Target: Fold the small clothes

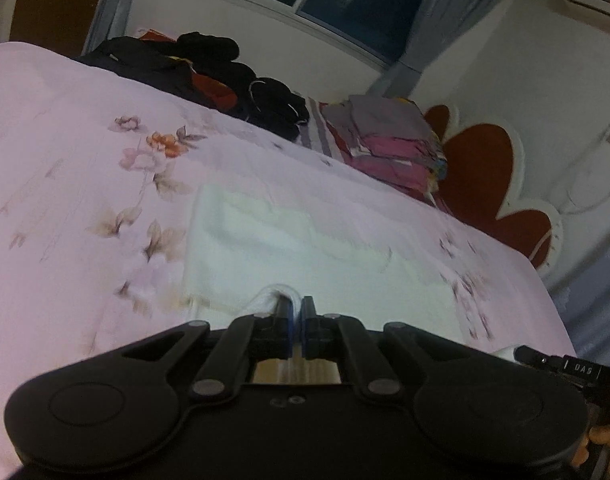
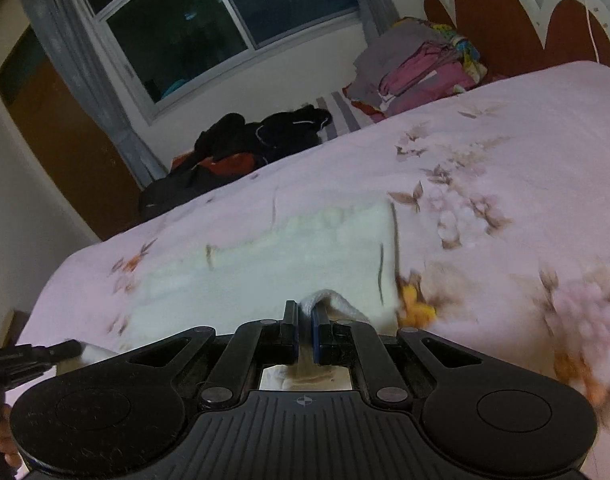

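A white cloth (image 1: 305, 248) lies spread on the pink floral bedsheet (image 1: 65, 184). My left gripper (image 1: 296, 306) is shut on the cloth's near edge, which bunches around its fingertips. In the right wrist view the same white cloth (image 2: 273, 256) lies flat on the sheet (image 2: 505, 140), and my right gripper (image 2: 303, 310) is shut on its near edge, with a fold of fabric pinched between the jaws. The left gripper's tip (image 2: 65, 350) shows at the far left, holding a cloth corner. The right gripper's tip (image 1: 545, 358) shows at the right of the left wrist view.
A pile of black and red clothes (image 1: 209, 76) lies at the bed's far side. A stack of folded pink and grey clothes (image 1: 393, 140) sits near the red and white headboard (image 1: 489, 168). A window (image 2: 209, 28) with grey curtains is behind the bed.
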Demonstrator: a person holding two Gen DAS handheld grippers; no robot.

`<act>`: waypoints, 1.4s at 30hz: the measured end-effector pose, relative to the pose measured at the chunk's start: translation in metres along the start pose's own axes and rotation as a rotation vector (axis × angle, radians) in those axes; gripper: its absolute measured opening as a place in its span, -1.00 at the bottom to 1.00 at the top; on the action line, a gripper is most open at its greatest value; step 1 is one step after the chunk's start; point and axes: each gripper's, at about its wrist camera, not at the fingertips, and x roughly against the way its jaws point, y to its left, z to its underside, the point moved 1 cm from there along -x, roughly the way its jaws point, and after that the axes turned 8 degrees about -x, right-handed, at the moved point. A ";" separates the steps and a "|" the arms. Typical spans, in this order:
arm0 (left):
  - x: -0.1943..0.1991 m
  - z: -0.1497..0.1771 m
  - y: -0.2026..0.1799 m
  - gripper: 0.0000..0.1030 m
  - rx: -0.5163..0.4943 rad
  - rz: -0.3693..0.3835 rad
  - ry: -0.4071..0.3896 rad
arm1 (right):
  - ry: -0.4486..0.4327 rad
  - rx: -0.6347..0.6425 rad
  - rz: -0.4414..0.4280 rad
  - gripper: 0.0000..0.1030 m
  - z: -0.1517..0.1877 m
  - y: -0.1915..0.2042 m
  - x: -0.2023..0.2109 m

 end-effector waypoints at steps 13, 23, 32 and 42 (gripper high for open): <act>-0.091 -0.047 0.022 -0.93 0.088 -0.103 0.055 | 0.027 -0.179 0.053 -0.89 -0.056 -0.037 -0.105; -0.115 -0.061 0.035 -0.32 0.068 -0.171 0.038 | 0.038 -0.188 0.077 -0.87 -0.070 -0.045 -0.137; -0.103 -0.067 0.043 -0.30 0.024 -0.132 0.015 | -0.028 -0.103 0.059 0.25 -0.083 -0.039 -0.134; -0.148 -0.050 0.032 -0.41 -0.074 -0.142 0.110 | 0.038 0.045 0.101 -0.16 -0.066 -0.037 -0.163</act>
